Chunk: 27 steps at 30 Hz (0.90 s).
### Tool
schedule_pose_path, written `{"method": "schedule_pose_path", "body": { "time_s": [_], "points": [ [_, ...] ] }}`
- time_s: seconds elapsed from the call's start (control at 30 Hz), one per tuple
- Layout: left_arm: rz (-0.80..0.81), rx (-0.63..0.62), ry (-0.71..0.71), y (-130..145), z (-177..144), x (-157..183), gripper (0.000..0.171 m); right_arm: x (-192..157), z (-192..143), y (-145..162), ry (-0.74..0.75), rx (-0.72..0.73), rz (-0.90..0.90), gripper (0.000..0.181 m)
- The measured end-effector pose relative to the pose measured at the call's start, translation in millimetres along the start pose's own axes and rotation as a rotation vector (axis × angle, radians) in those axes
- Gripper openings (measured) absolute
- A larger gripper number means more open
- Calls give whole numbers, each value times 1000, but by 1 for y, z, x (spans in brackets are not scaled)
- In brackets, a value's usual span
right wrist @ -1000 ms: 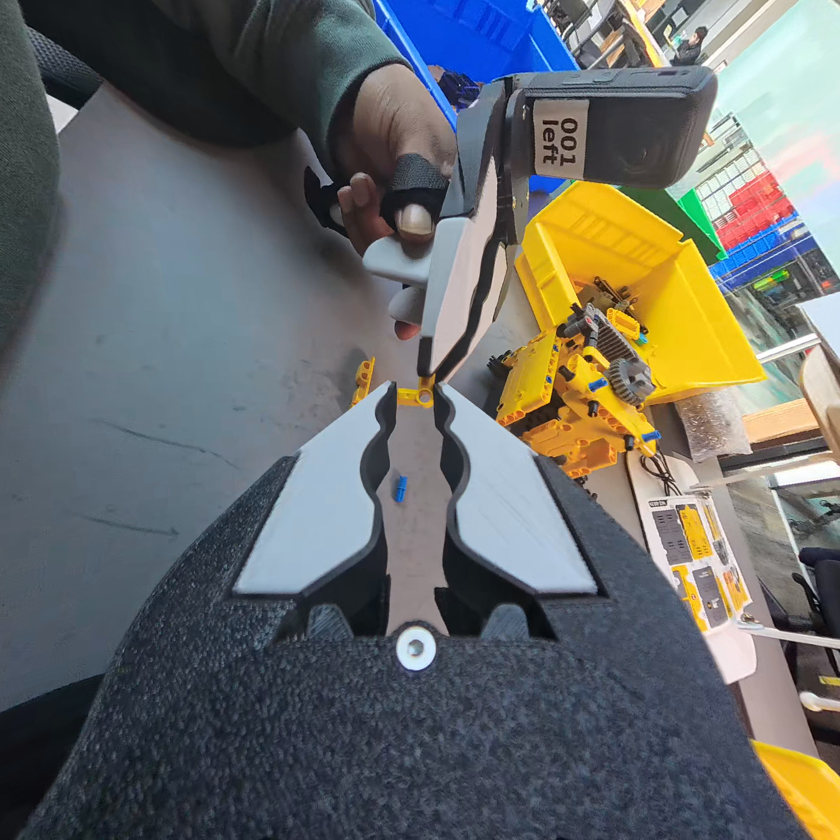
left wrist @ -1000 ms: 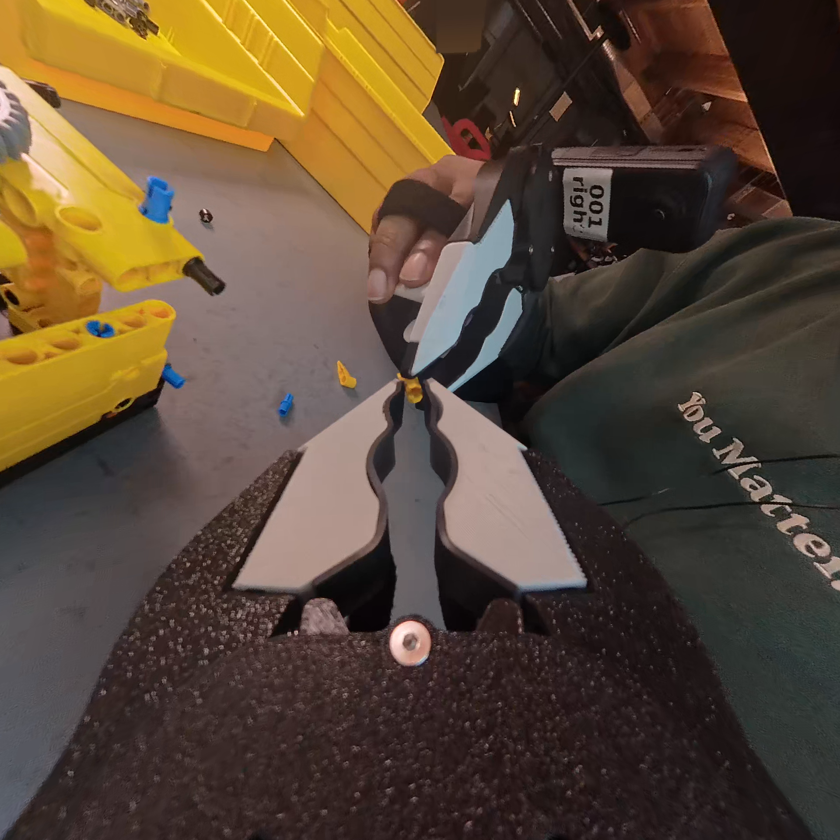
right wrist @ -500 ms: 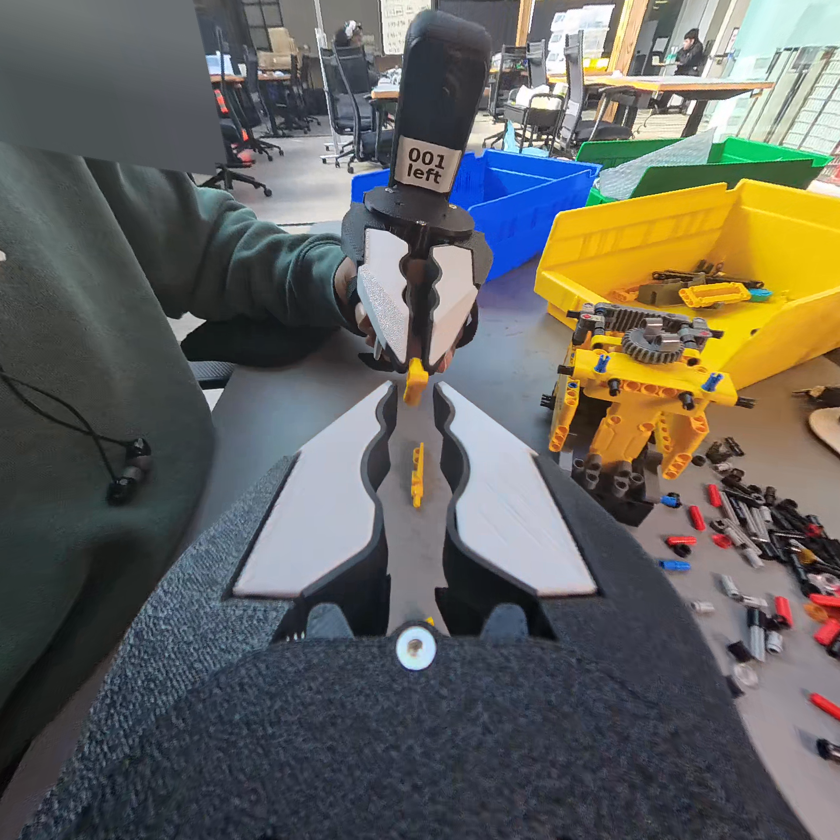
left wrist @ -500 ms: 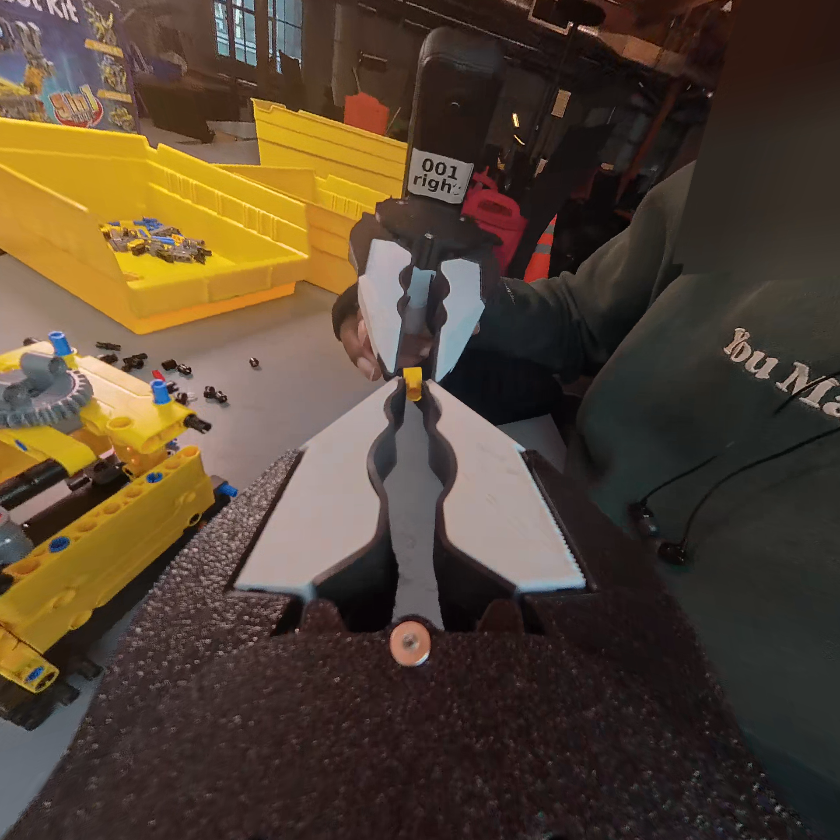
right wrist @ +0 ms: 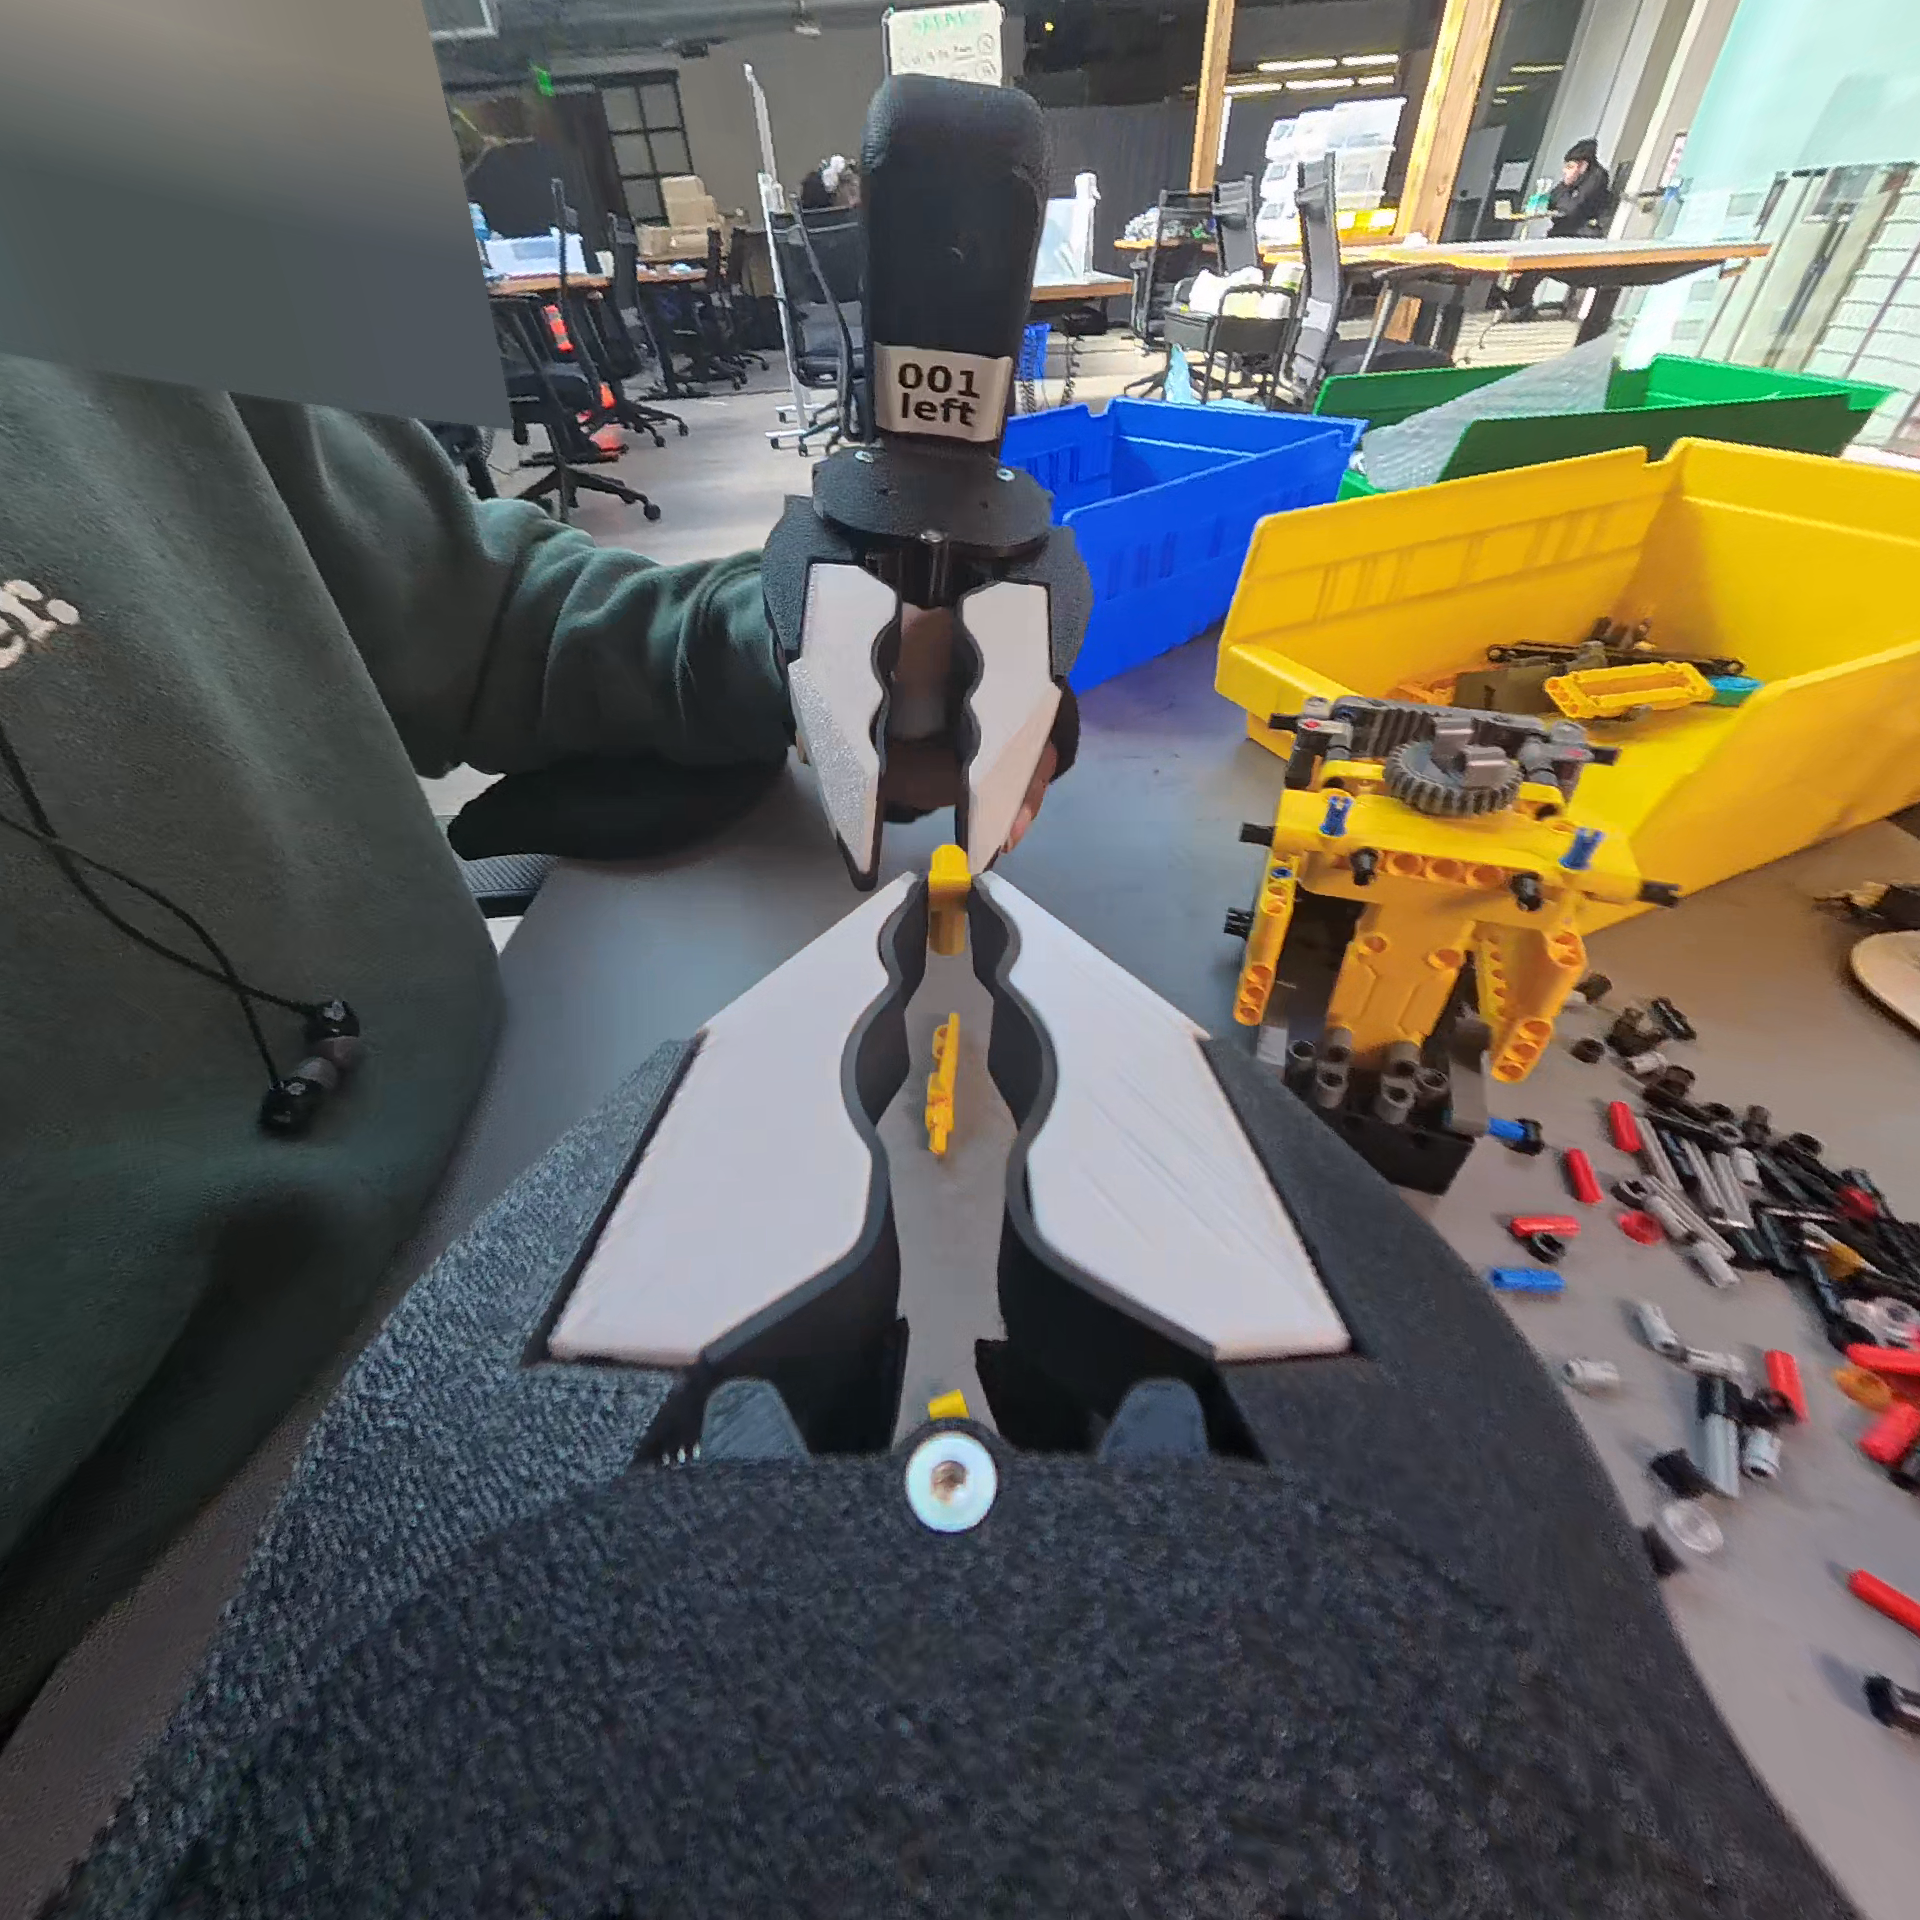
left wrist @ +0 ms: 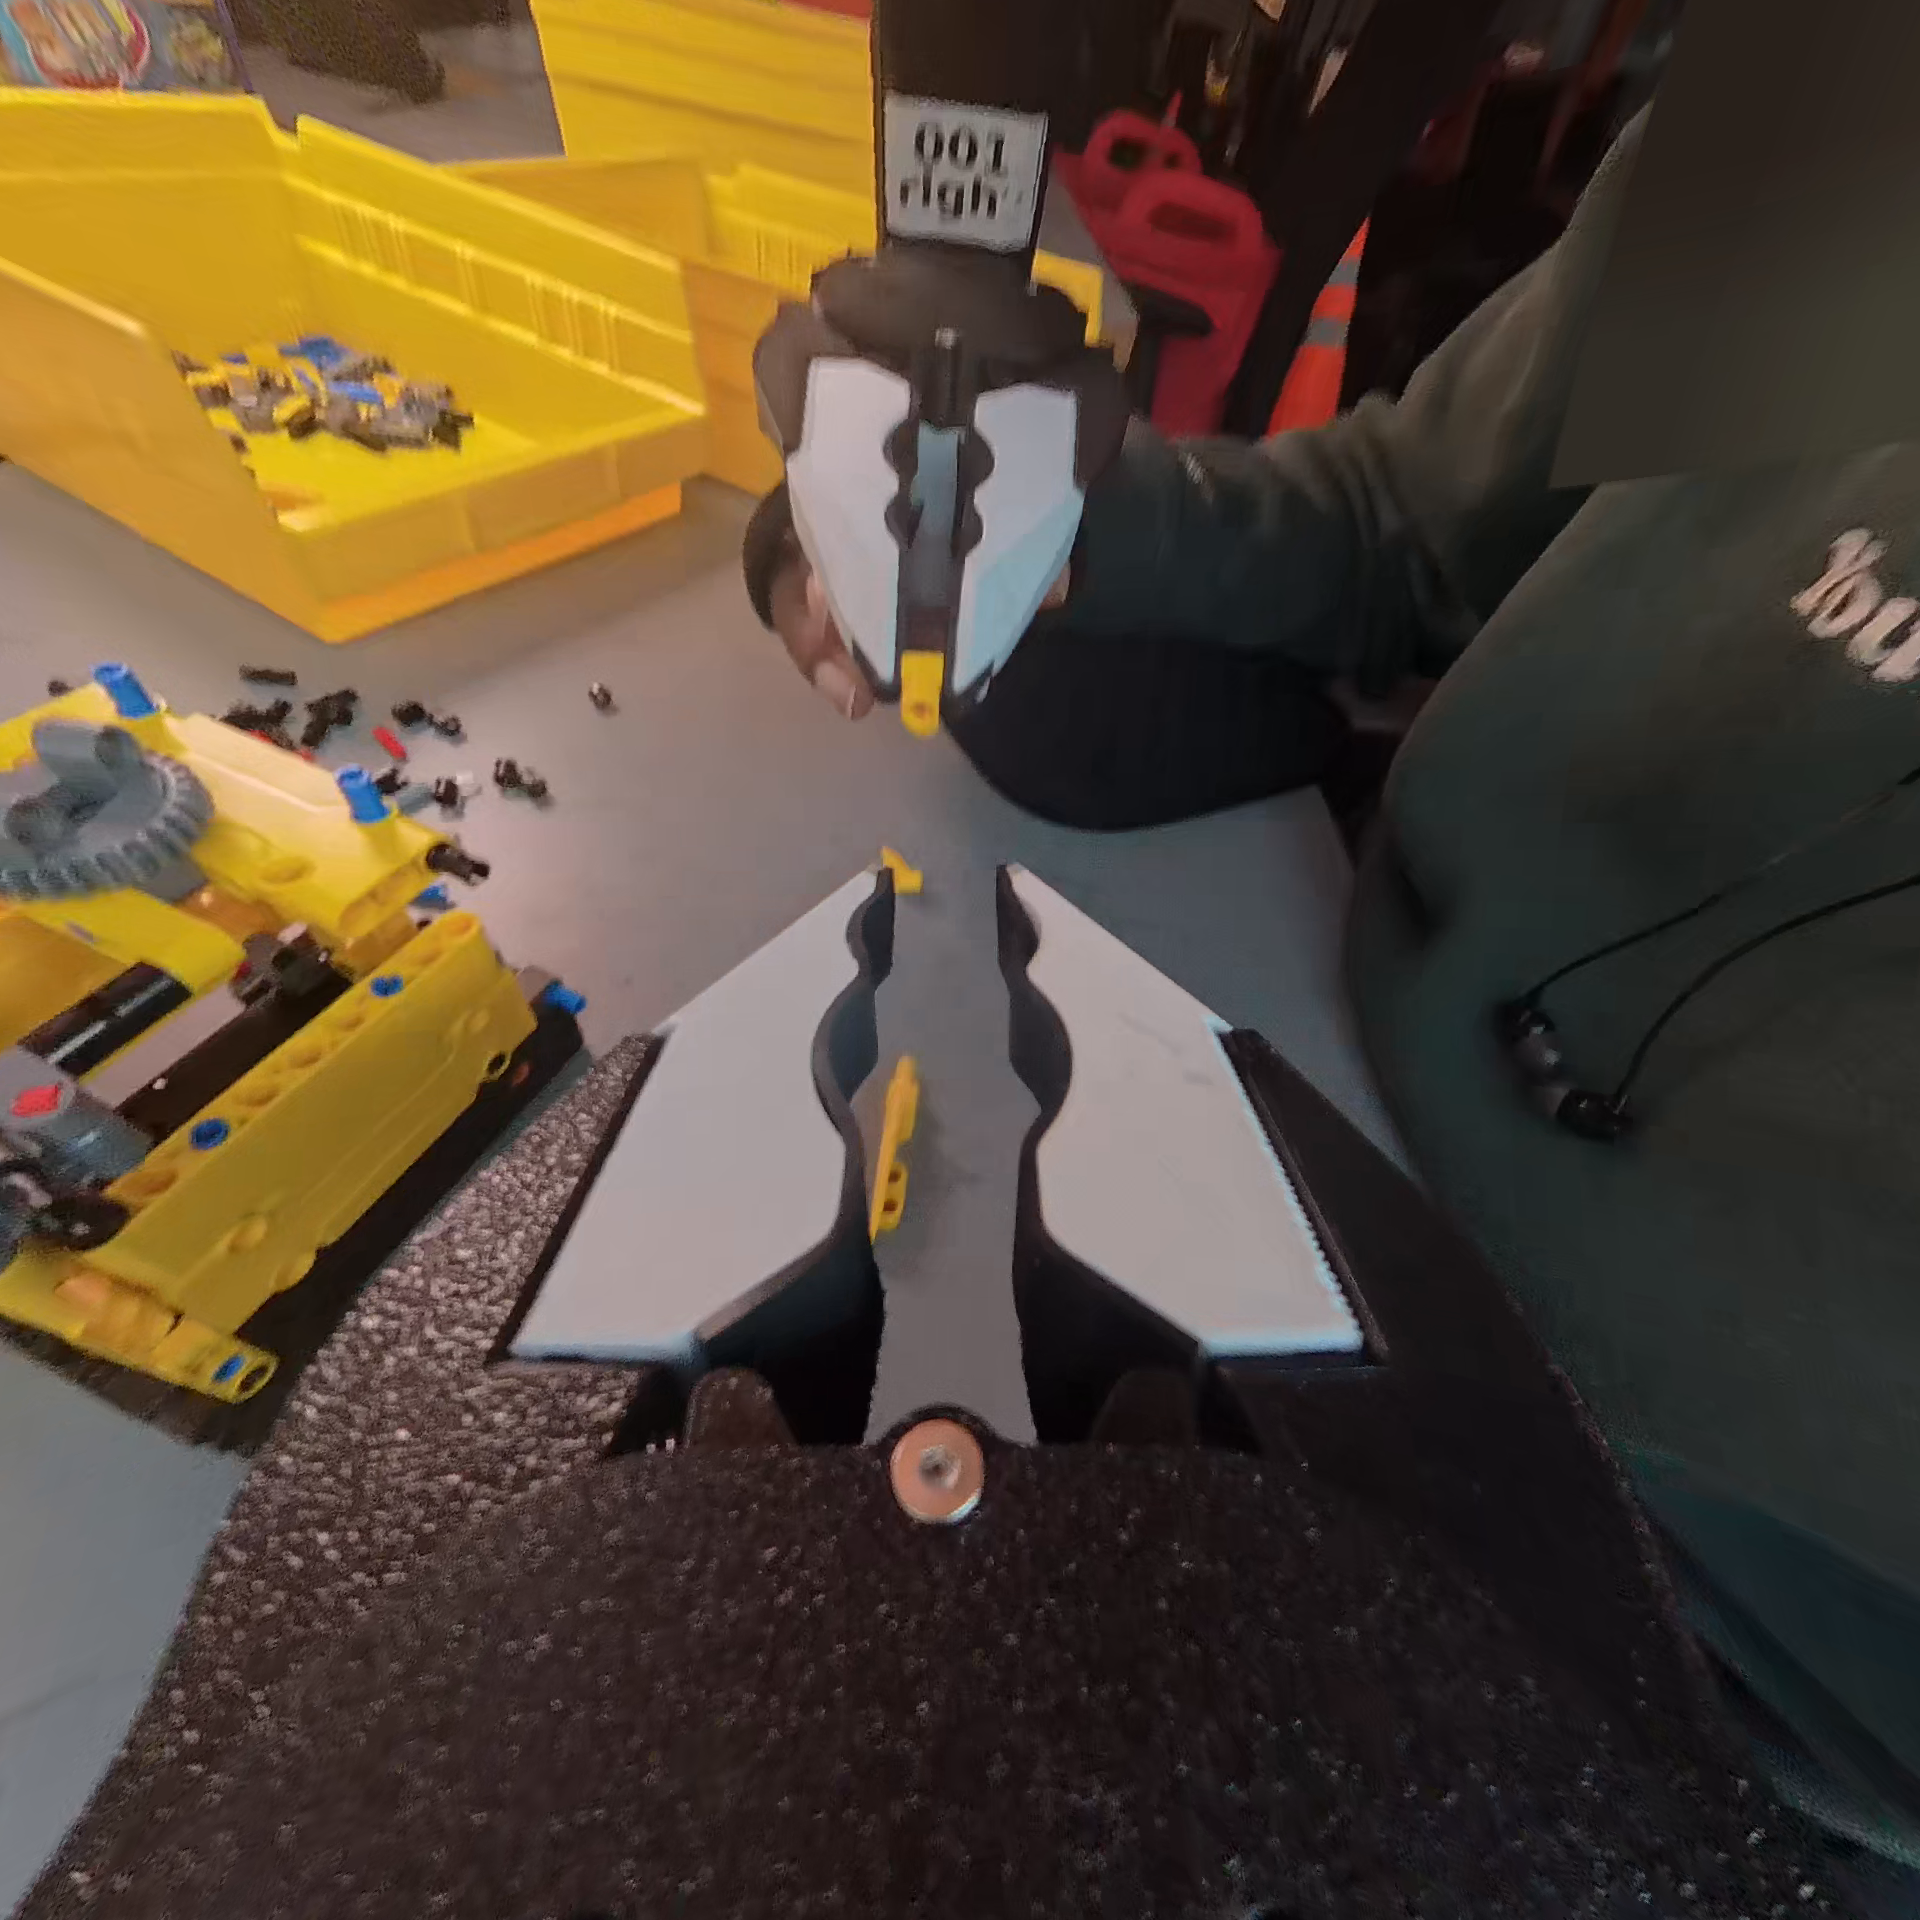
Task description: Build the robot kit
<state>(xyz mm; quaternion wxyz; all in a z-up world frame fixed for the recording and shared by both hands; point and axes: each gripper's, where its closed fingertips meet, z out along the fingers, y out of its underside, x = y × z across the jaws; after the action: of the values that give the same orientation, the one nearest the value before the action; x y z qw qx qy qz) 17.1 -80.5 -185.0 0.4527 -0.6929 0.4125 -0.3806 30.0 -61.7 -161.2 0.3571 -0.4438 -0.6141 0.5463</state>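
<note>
**Right wrist view: a yellow piece pinched at the tips**

The right tool (right wrist: 948,883), grey-fingered with a black body, is closed tight on a small yellow plastic connector piece (right wrist: 948,904), held above the grey bench (right wrist: 1143,831). Facing it, tip to tip and just apart, hangs the left tool (right wrist: 925,847). Its fingers are parted a little and grip nothing. A white printed label (right wrist: 940,393) wraps its black handle.

On the bench below lies a thin yellow plastic beam with holes (right wrist: 942,1086), touched by neither tool. To the right stands a yellow toy-brick machine with a grey gear on top (right wrist: 1423,904). Beside it is a scatter of black, red and blue pins (right wrist: 1714,1195), and behind it a yellow plastic bin (right wrist: 1558,540) and a blue plastic bin (right wrist: 1174,499).

A person in a dark green sweatshirt (left wrist: 1662,831) with white stitched lettering holds both tools. Black earbuds (left wrist: 1558,1081) dangle on a cord at the chest.
</note>
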Motion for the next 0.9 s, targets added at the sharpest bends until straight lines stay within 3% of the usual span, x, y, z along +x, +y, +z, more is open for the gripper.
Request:
{"method": "schedule_pose_path", "body": {
  "time_s": [0.13,0.43,0.73,0.9],
  "points": [
    [27,-232,-62,46,-5,-15,19,15,-9,7,53,-29,0,7],
    [93,-449,-76,86,20,-12,18,8,-2,32,13,-156,-33,7],
    [123,-475,-122,86,23,-15,6,9,-1,35,13,-168,-24,7],
    [16,-324,-47,61,23,-7,6,12,-5,25,36,-126,-14,7]
  ]
}}
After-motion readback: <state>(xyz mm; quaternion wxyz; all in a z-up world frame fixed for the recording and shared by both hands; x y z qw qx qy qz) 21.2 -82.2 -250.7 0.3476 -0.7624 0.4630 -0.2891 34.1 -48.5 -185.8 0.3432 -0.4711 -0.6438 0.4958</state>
